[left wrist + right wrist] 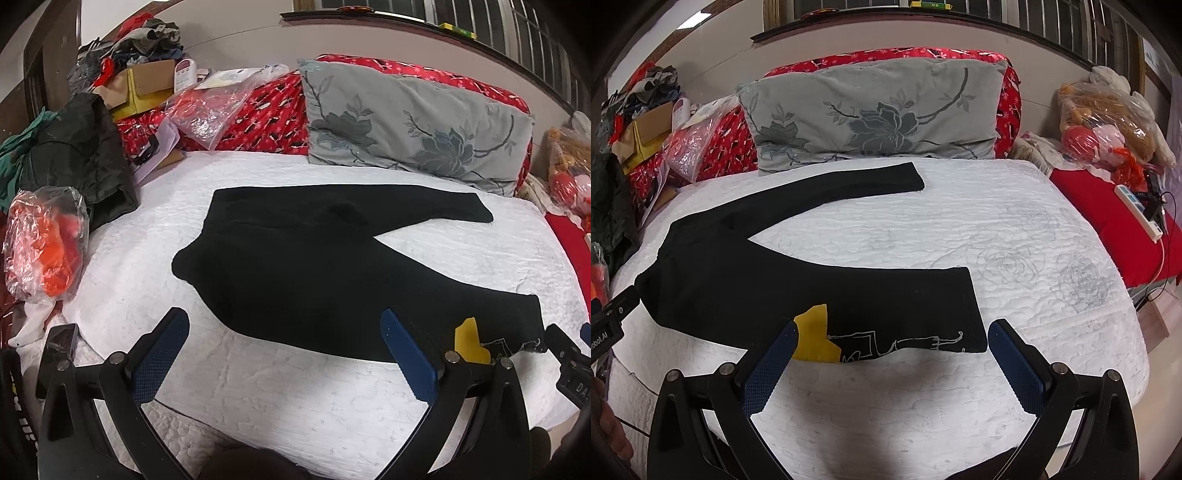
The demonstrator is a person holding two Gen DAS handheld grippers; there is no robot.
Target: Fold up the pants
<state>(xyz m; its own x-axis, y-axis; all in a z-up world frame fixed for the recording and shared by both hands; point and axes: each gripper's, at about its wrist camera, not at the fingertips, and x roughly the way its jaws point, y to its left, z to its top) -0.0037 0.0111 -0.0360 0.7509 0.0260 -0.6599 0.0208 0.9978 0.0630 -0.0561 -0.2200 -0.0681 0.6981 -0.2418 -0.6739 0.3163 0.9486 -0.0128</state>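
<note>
Black pants (pixel 295 273) spread flat on white quilted bed (pixel 295 398), filling centre of both frames, legs splayed in a V toward right. Black cloth too dark to make out seams or waistband. Yellow patch (pixel 814 334) and white line drawing (pixel 897 343) near hem of nearer leg, partly covered by a finger in both views. Left gripper (pixel 284 358) wide apart, holding nothing, low in frame. Right gripper (pixel 892 369) likewise apart, empty, just before nearer hem. Grey floral pillow (pixel 875 114) behind, upper centre. Clutter at upper left blurred, hard to identify.
</note>
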